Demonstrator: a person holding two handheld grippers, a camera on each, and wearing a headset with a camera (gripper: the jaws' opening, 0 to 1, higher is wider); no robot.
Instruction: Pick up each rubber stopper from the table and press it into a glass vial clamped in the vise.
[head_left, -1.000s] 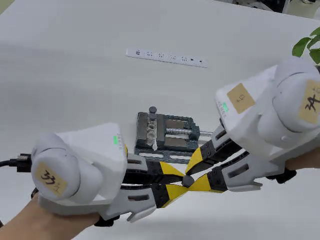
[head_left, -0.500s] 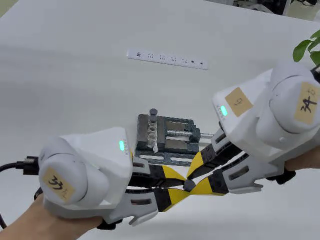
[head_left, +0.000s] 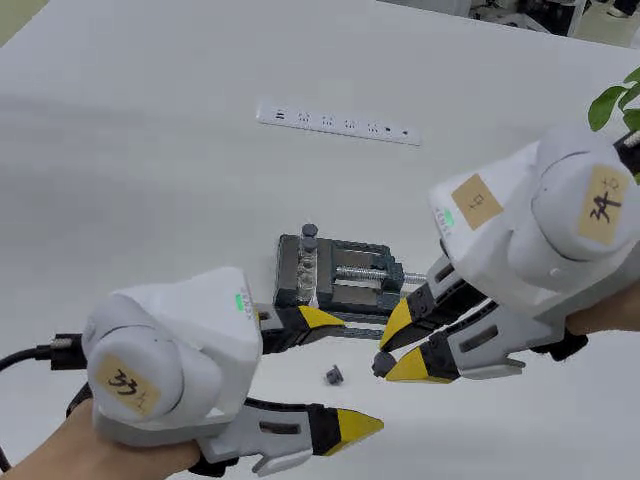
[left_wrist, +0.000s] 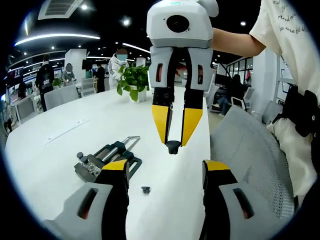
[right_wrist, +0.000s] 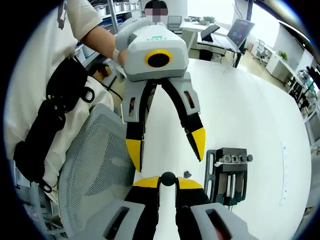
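My right gripper (head_left: 384, 360) is shut on a dark rubber stopper (head_left: 381, 364) just right of the vise (head_left: 350, 283); the same stopper (right_wrist: 167, 178) sits between its yellow tips in the right gripper view. My left gripper (head_left: 362, 372) faces it from the left, open and holding nothing. On the table between the two lies a second stopper (head_left: 333, 375), also seen as a small stopper (left_wrist: 145, 189) in the left gripper view. Glass vials (head_left: 307, 266) stand clamped in the vise, the far one capped by a dark stopper (head_left: 310, 232).
A white power strip (head_left: 335, 122) lies on the table beyond the vise. Green plant leaves (head_left: 620, 95) stand at the right edge. The vise screw (head_left: 385, 275) points right, toward my right gripper. A grey mesh chair (right_wrist: 95, 165) stands at the table's near side.
The left gripper, which met the right at the stopper, has opened and drawn back left. The right gripper keeps the stopper. A second stopper now shows on the table.
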